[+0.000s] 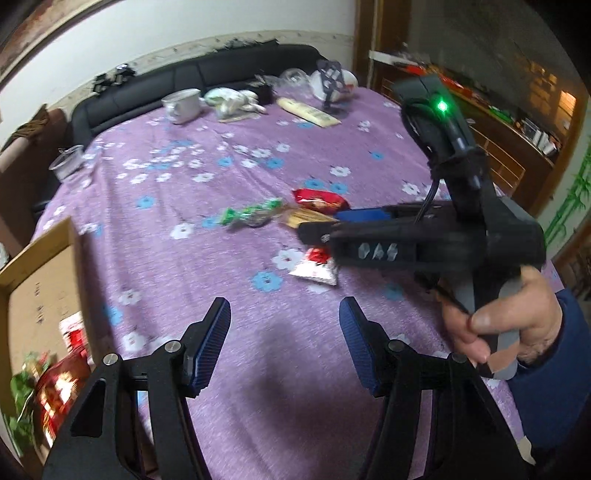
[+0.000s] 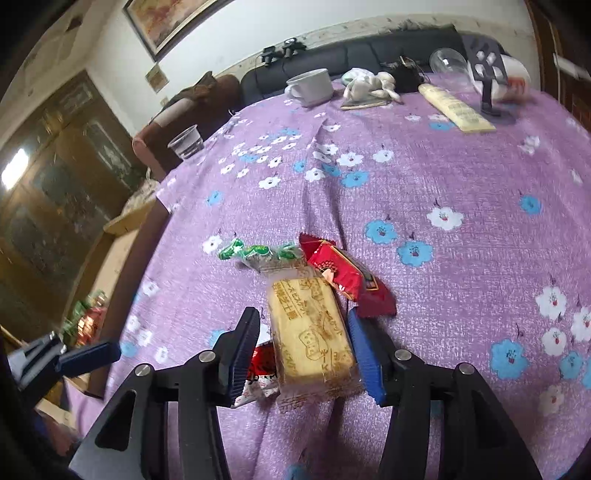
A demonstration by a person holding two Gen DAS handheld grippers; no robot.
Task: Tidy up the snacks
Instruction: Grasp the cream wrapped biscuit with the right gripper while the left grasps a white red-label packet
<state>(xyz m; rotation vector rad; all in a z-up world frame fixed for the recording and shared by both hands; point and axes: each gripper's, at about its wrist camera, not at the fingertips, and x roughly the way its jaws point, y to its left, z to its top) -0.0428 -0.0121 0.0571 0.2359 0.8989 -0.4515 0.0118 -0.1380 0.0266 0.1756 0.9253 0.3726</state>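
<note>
- Right now the right tongs (image 2: pixel 301 349) are lowered over a yellow biscuit pack (image 2: pixel 312 332) that lies on the purple flowered cloth (image 2: pixel 424 177) covering the surface.
- Their two blue-padded fingers sit on either side of the pack; the right pad looks to be at its edge, while a gap shows on the left, so I cannot tell whether they are pressing it yet.
- A small red-and-white packet (image 2: pixel 258 373) lies just under the left finger, partly tucked beneath the biscuit pack.
- Beyond the biscuit pack lie a red wrapped snack (image 2: pixel 334 267) and a green-and-clear sweet wrapper (image 2: pixel 258 253), both touching or overlapping its far end.
- The left tongs (image 1: pixel 284 343) hang above bare cloth nearer the edge, their fingers spread apart with nothing between them.
- From that side you can see a hand (image 1: pixel 491 328) in a blue sleeve gripping the handle of the right tool, a green light glowing on its top.
- A cardboard box (image 1: pixel 40 266) stands off the left edge of the surface, and red and green packets (image 1: pixel 59 384) already lie inside it.
- At the far end sit a white mug (image 2: pixel 310 86), a clear plastic cup (image 2: pixel 186 142), a pale bundle (image 2: pixel 369 86), a long cream tube (image 2: pixel 456 107) and a black stand (image 2: pixel 485 70).
- Behind them runs a dark sofa back (image 2: pixel 369 48) against a white wall with a framed picture (image 2: pixel 166 18).
</note>
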